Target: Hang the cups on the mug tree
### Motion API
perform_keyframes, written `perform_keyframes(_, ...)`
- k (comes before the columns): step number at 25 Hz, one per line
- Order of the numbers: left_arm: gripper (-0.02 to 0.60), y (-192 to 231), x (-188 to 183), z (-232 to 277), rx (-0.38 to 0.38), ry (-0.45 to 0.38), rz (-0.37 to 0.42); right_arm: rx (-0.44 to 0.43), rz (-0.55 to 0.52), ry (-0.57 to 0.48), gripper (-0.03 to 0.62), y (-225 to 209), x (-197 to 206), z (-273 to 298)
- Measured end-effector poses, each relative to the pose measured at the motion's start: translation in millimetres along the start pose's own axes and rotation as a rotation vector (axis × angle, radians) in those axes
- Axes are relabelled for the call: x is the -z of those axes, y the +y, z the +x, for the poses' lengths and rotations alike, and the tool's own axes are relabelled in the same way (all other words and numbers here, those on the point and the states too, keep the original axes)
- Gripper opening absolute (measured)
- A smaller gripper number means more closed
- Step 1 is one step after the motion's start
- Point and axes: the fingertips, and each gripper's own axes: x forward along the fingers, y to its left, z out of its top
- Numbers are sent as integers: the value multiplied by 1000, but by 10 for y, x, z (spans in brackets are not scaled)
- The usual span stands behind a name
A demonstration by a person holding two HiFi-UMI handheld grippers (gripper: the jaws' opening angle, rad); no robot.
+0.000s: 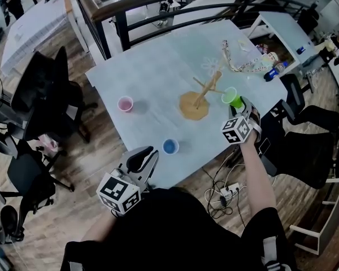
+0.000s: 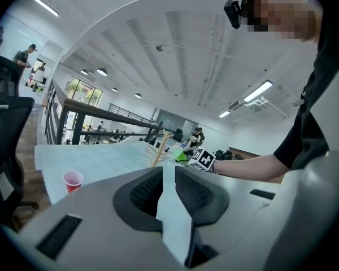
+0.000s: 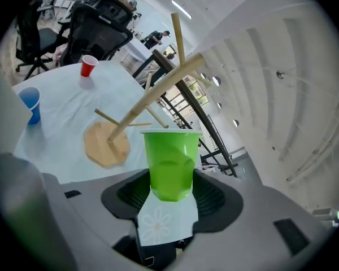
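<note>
A wooden mug tree (image 1: pixel 202 94) stands on its round base right of the middle of the pale blue table (image 1: pixel 152 66). My right gripper (image 1: pixel 243 105) is shut on a green cup (image 1: pixel 233 97), held just right of the tree. In the right gripper view the green cup (image 3: pixel 170 161) sits upright and dented between the pads (image 3: pixel 213 195), with the mug tree (image 3: pixel 152 95) slanting behind it. A pink cup (image 1: pixel 125 104) and a blue cup (image 1: pixel 170 146) stand on the table. My left gripper (image 1: pixel 148 152) hangs at the table's near edge, narrowly open on nothing (image 2: pixel 168 176).
Black office chairs (image 1: pixel 45 95) crowd the left side and another chair (image 1: pixel 311 151) stands at the right. A lanyard and small clutter (image 1: pixel 246 61) lie at the table's far right. A dark railing (image 1: pixel 158 10) runs behind. Cables and a power strip (image 1: pixel 226 192) lie on the floor.
</note>
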Motion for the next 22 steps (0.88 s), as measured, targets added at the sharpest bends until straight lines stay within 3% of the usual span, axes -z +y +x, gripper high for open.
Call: perform_keyframes(22, 74, 38, 32, 4, 13, 17, -4, 2, -263, 5, 255, 233, -405, 158)
